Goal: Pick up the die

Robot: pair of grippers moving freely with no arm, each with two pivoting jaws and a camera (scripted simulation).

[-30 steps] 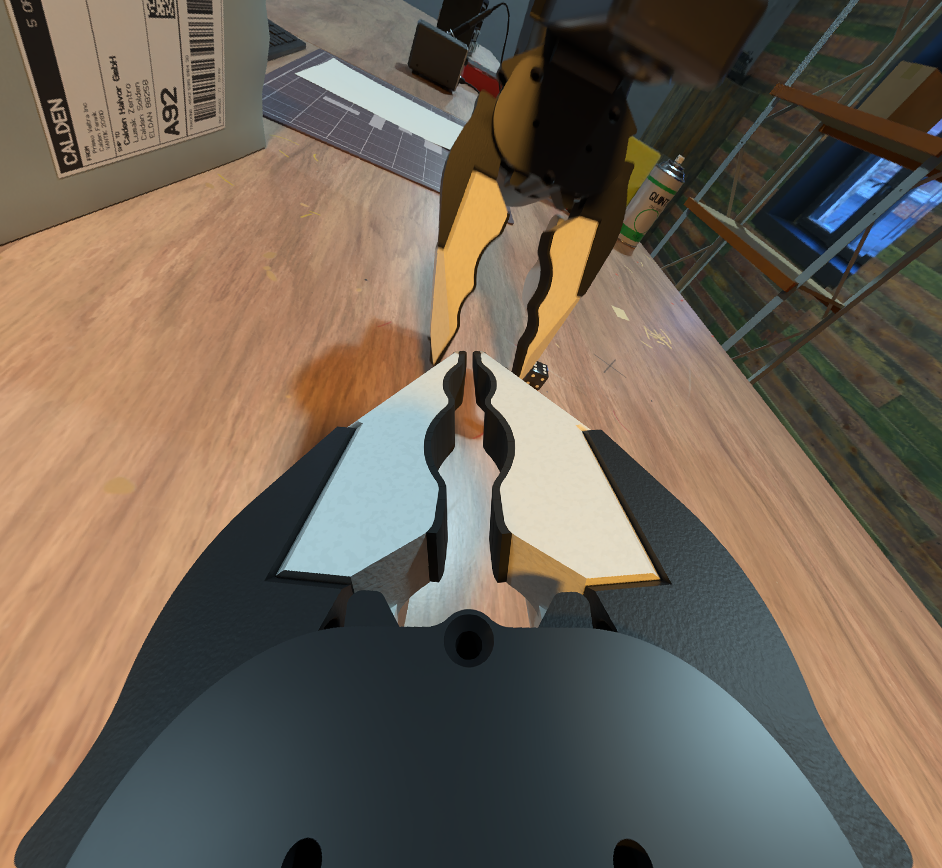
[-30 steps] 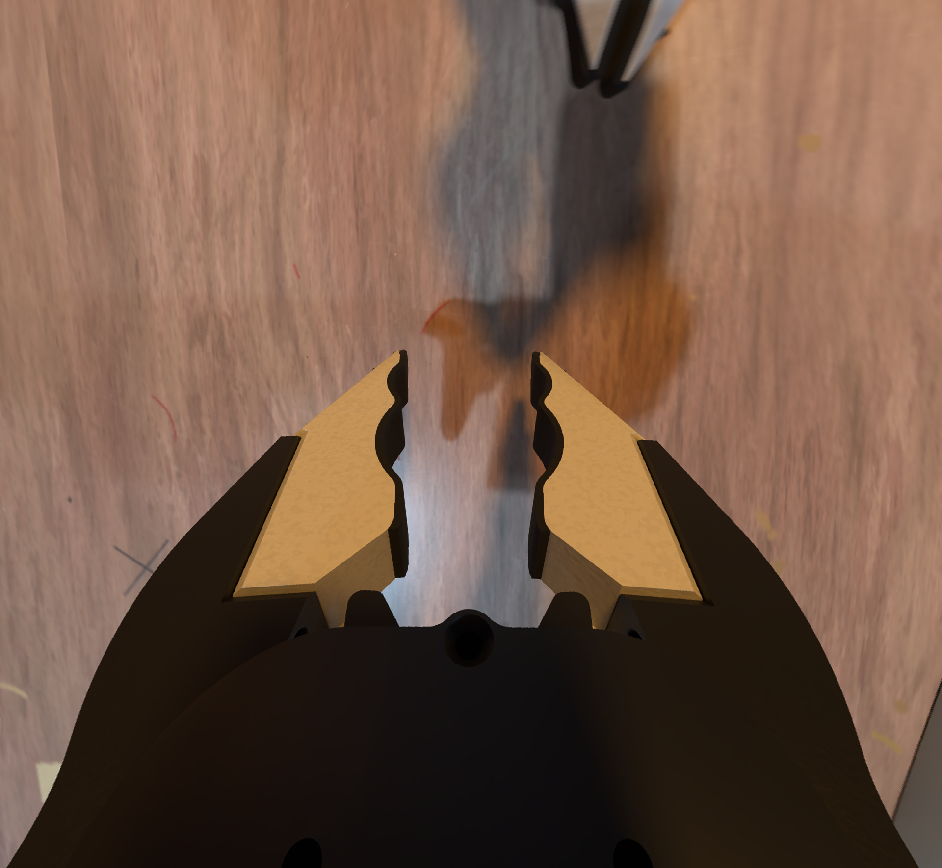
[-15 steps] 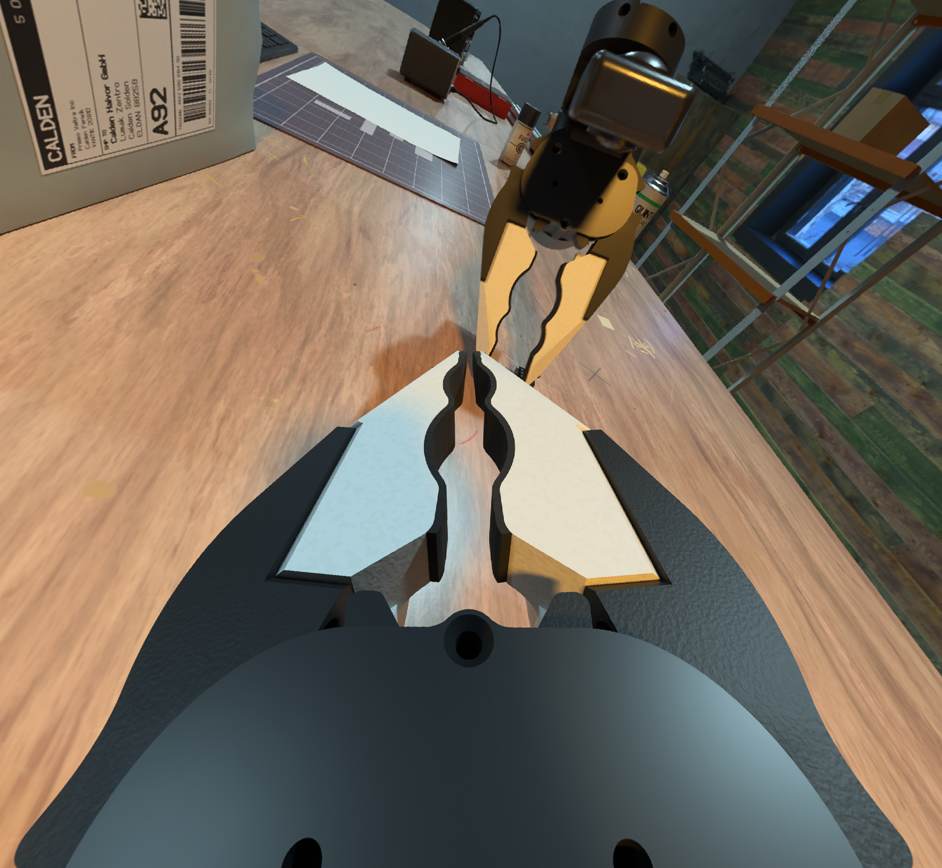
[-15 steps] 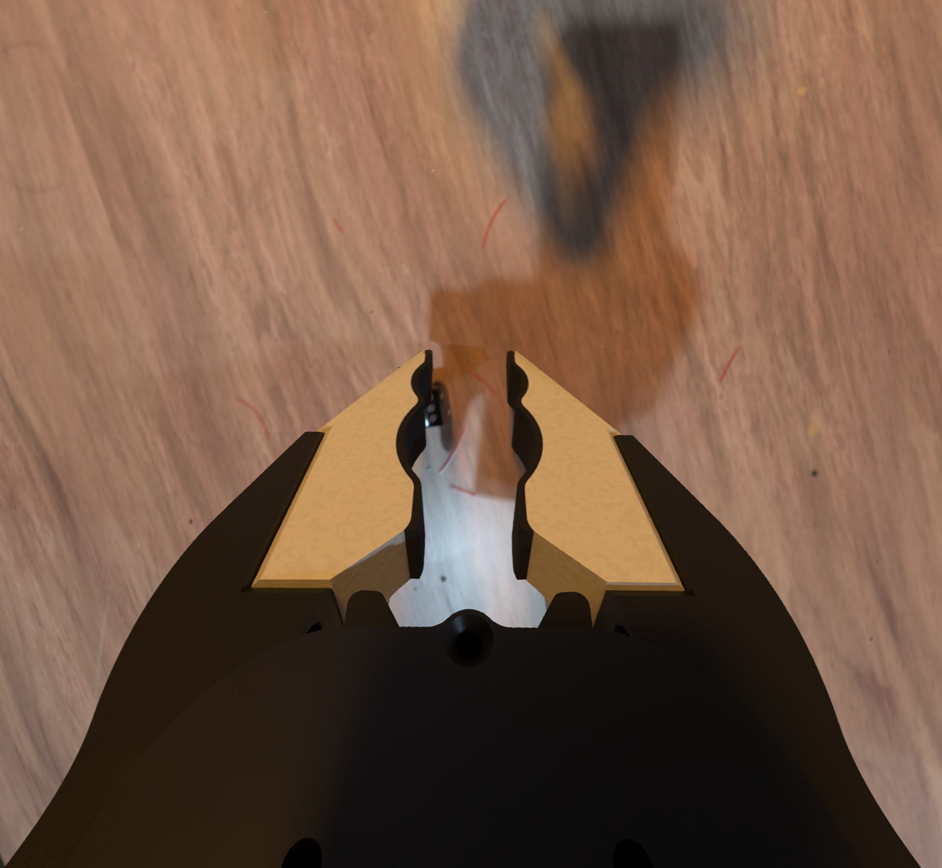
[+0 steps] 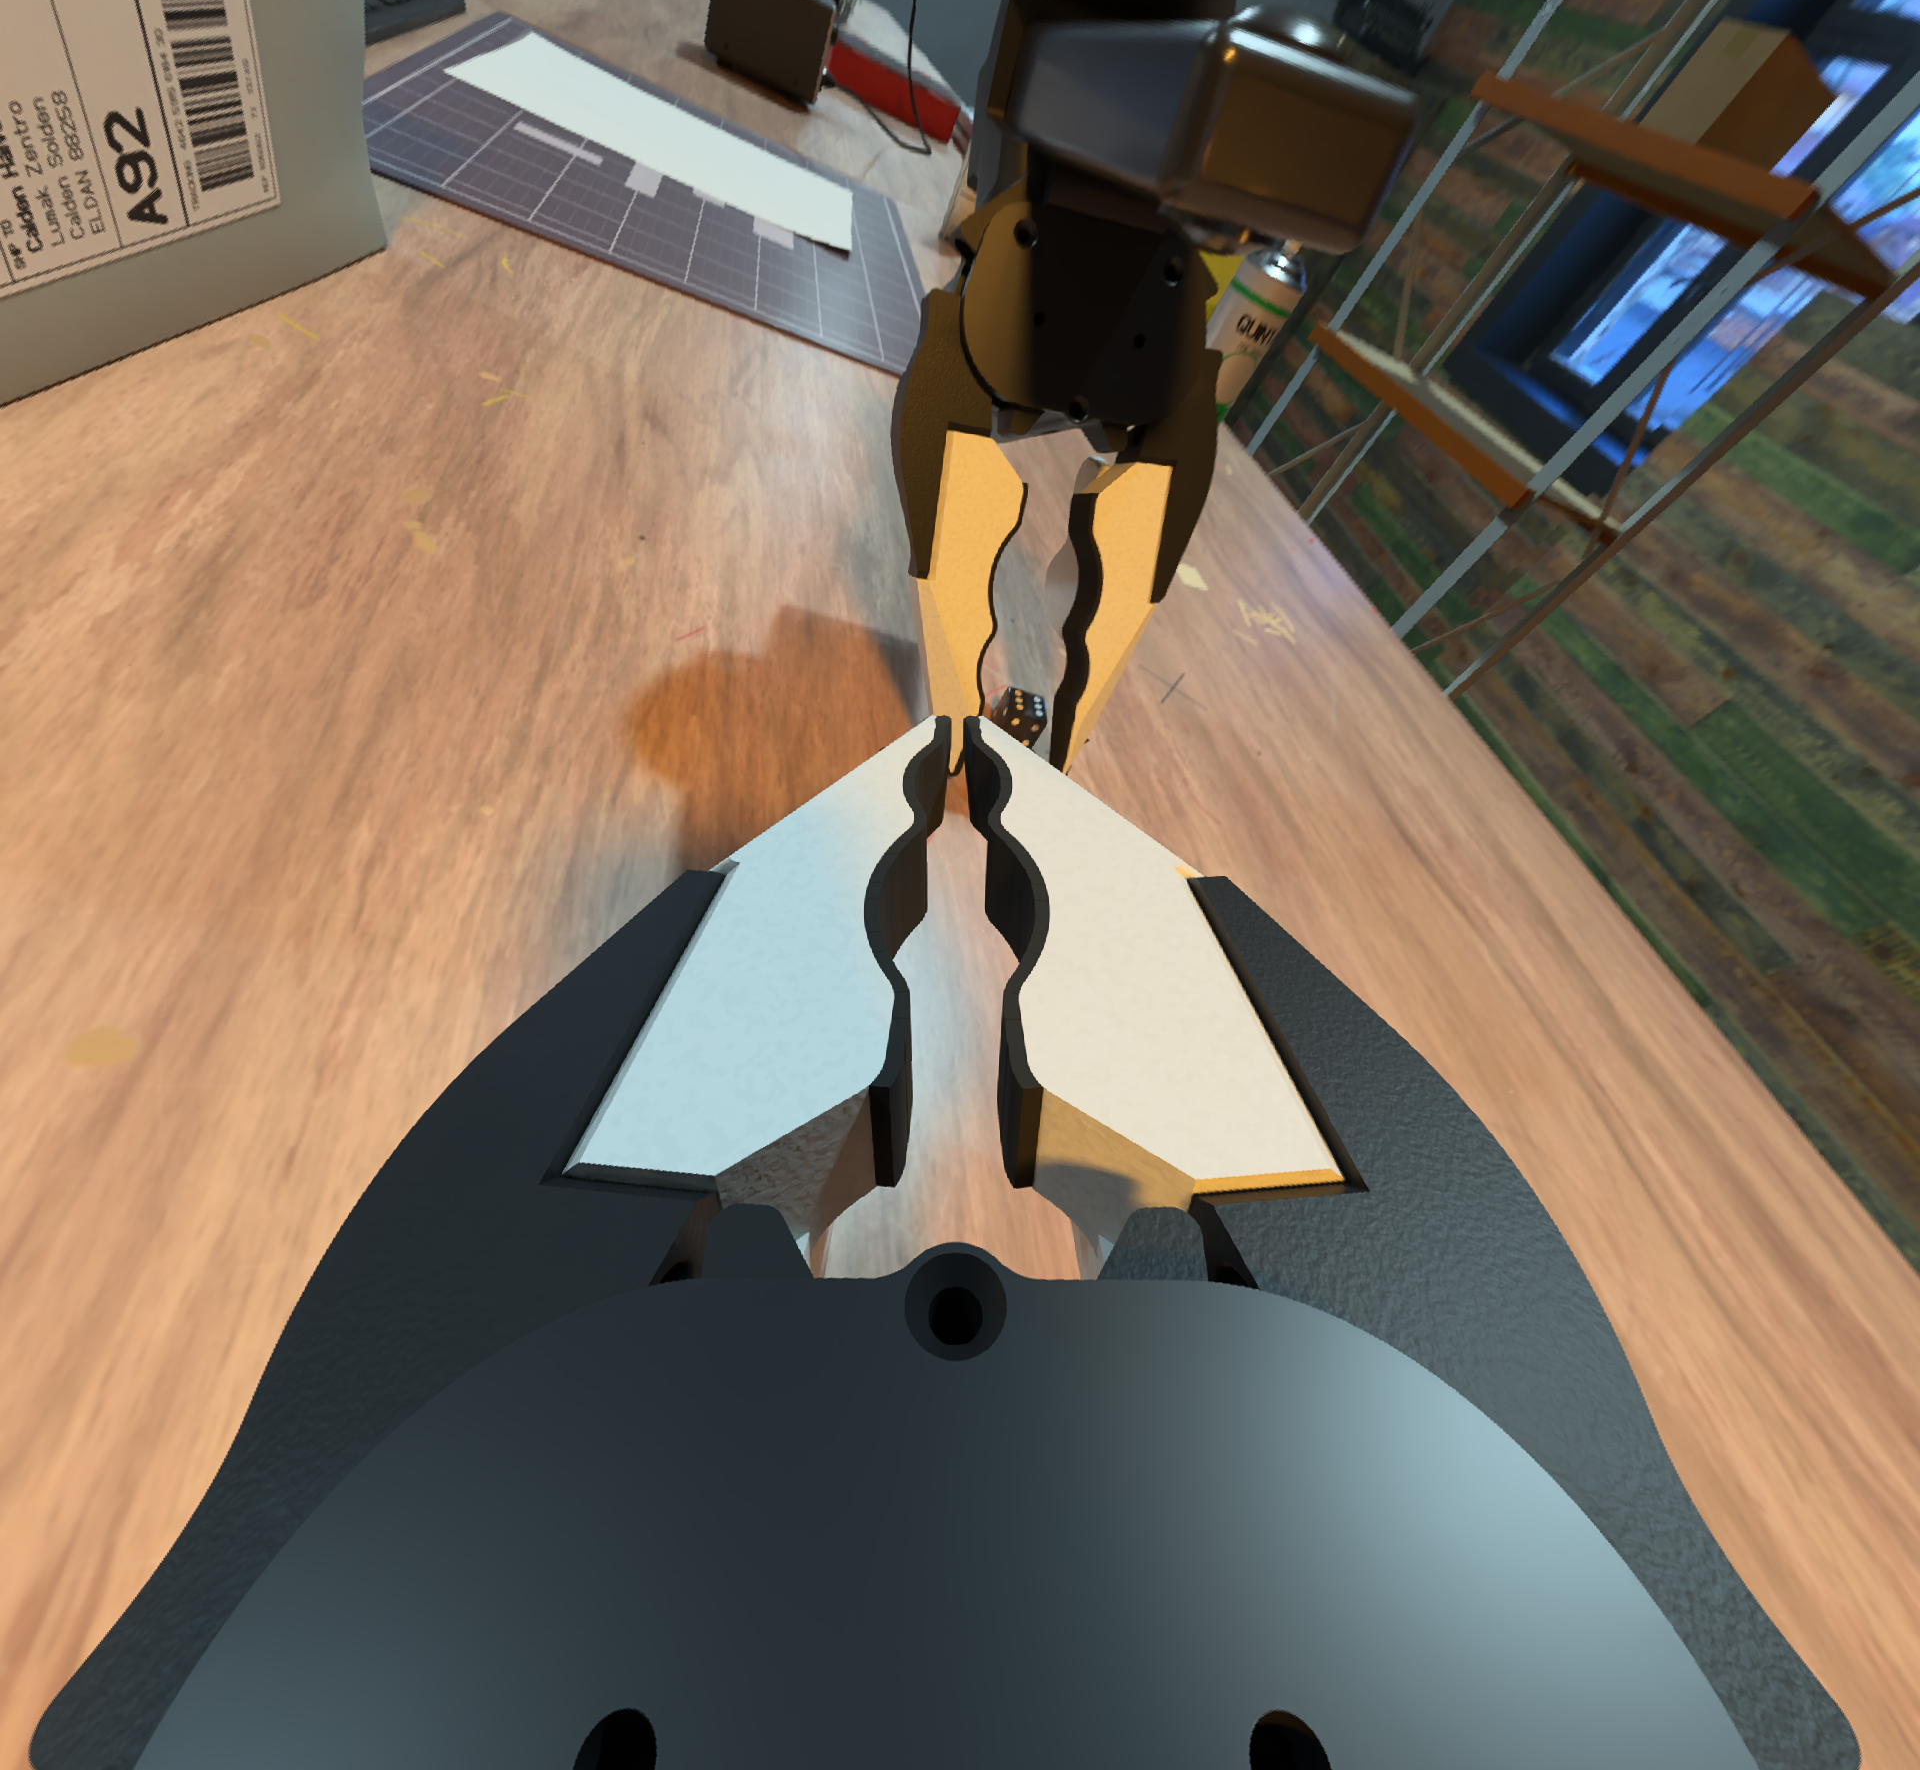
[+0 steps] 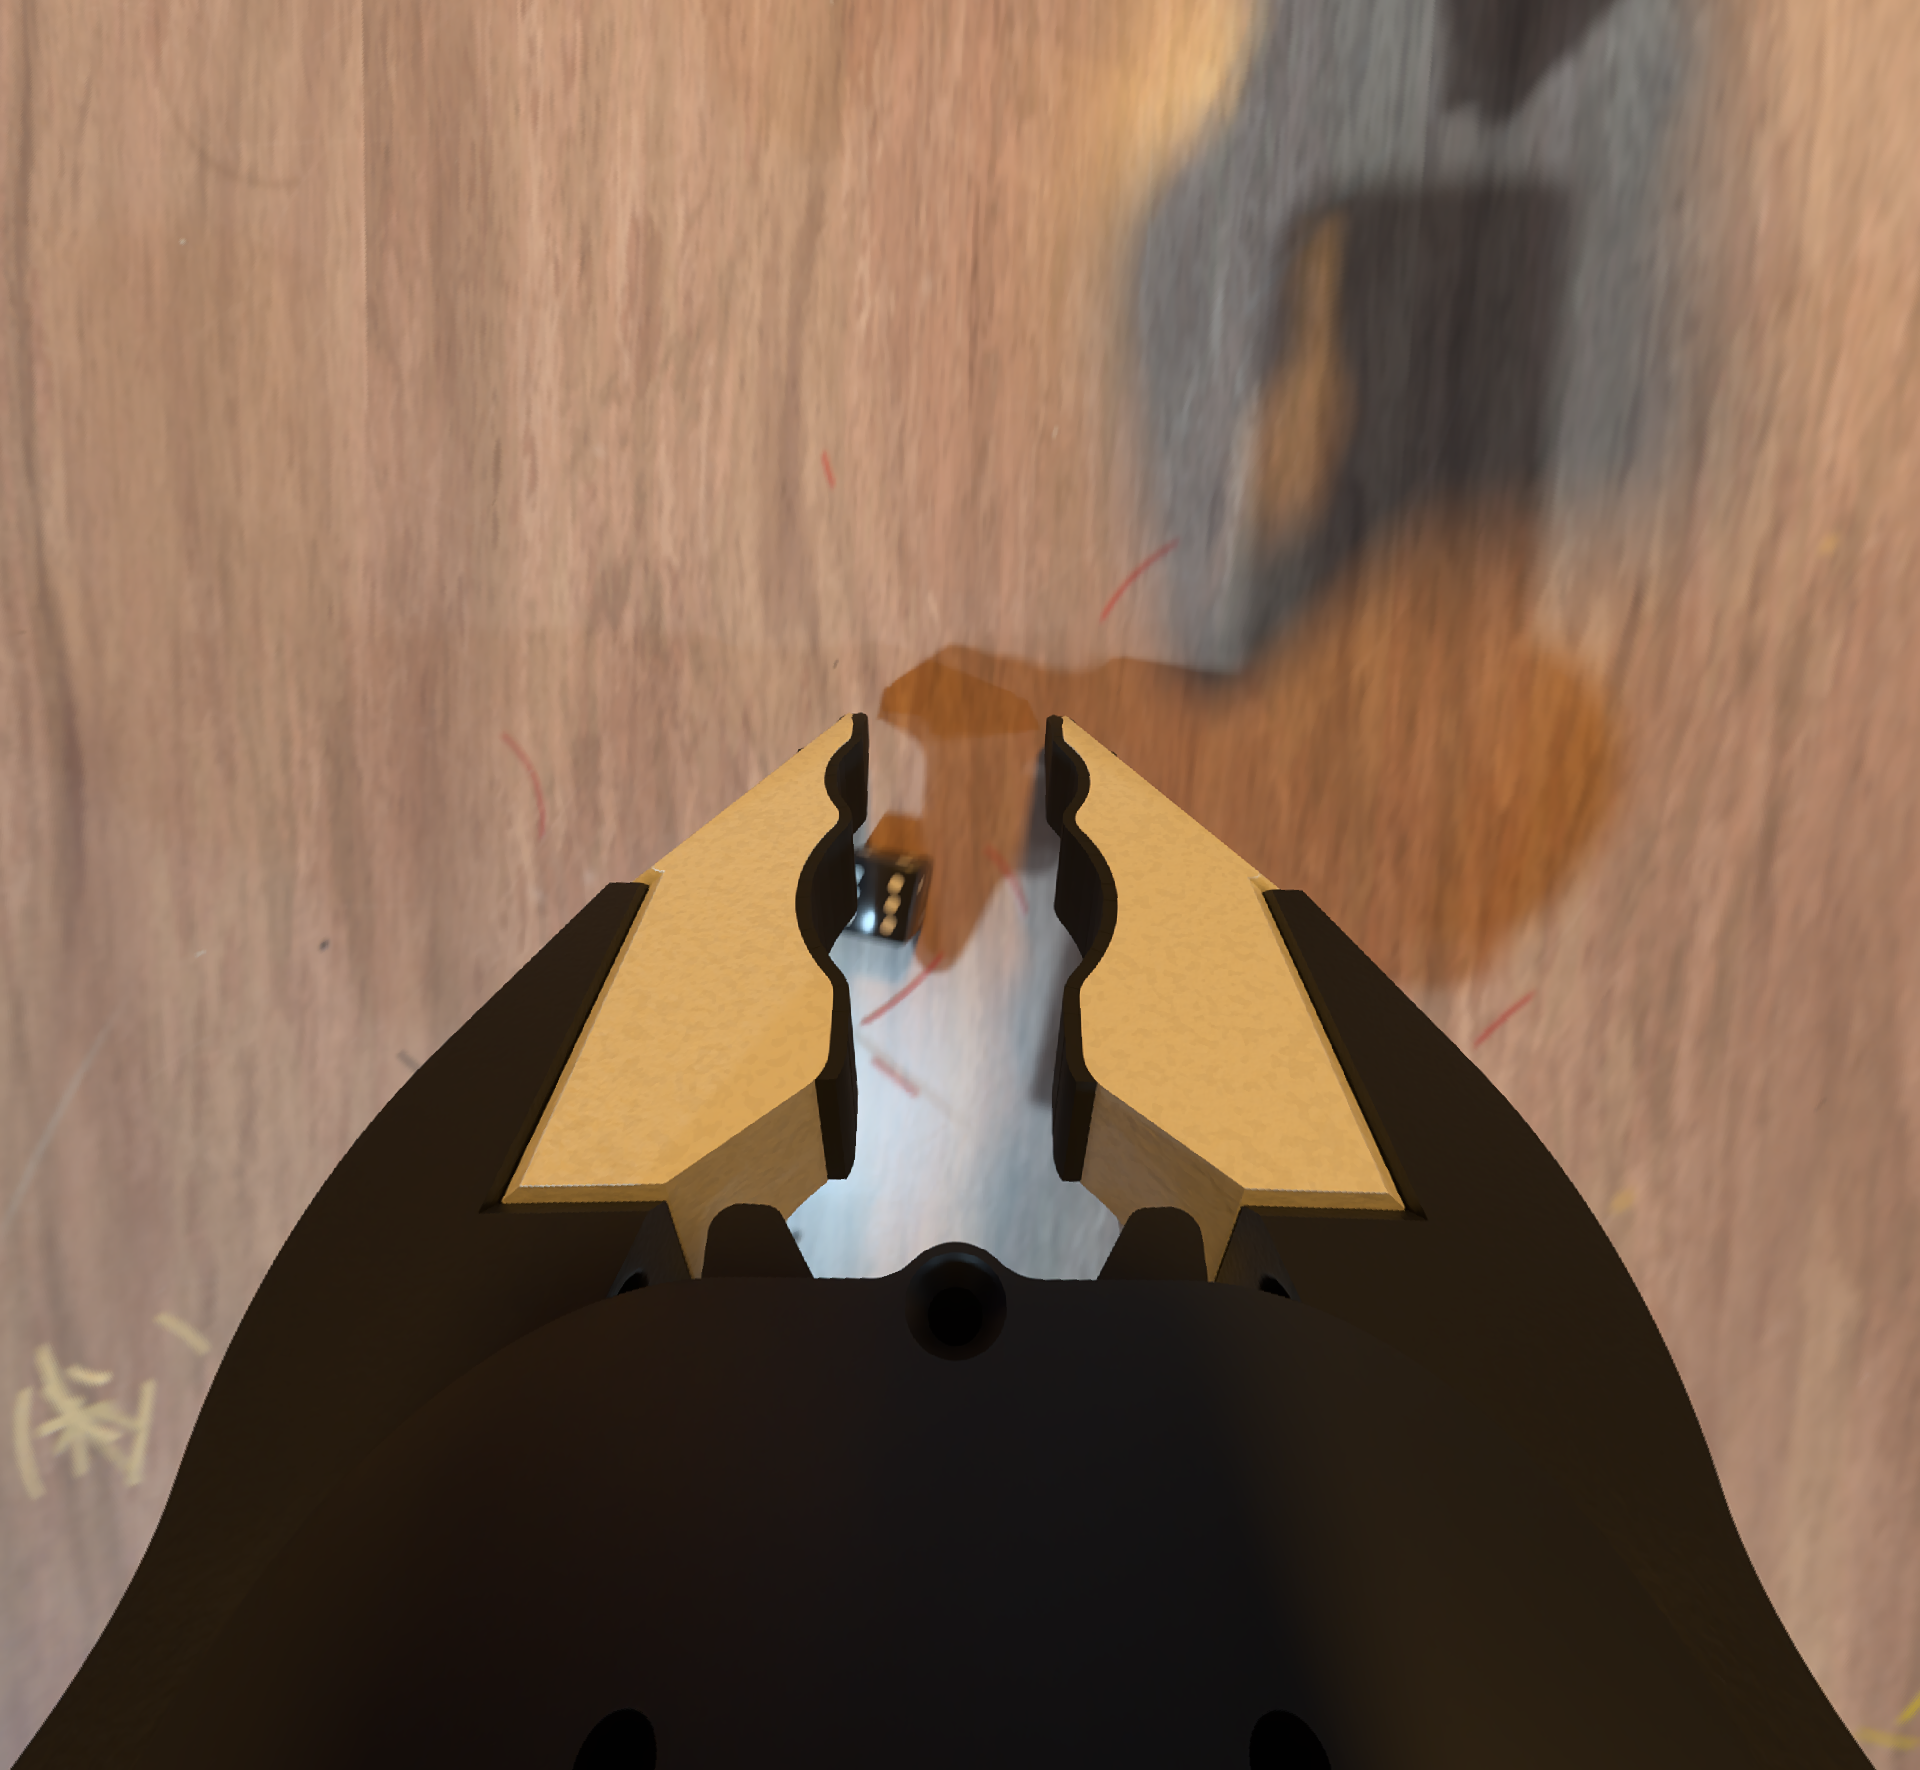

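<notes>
A small black die with pale pips lies on the wooden table. My right gripper, with orange fingers, points down at the table and is open. The die sits between its jaws, close against the left finger and apart from the right one. In the left wrist view the die shows between the right gripper's fingertips, just beyond my left gripper. The left gripper has white fingers, is shut and empty, and hangs low over the table.
A grey box with a label stands at the far left. A cutting mat with a white sheet, a black device with a cable and a spray can lie farther back. The table edge and a metal shelf rack are on the right.
The right gripper has shifted over the table, so the die now sits deeper between its fingers. Its jaws narrowed, then widened slightly. The left gripper has closed in on the right one, still shut.
</notes>
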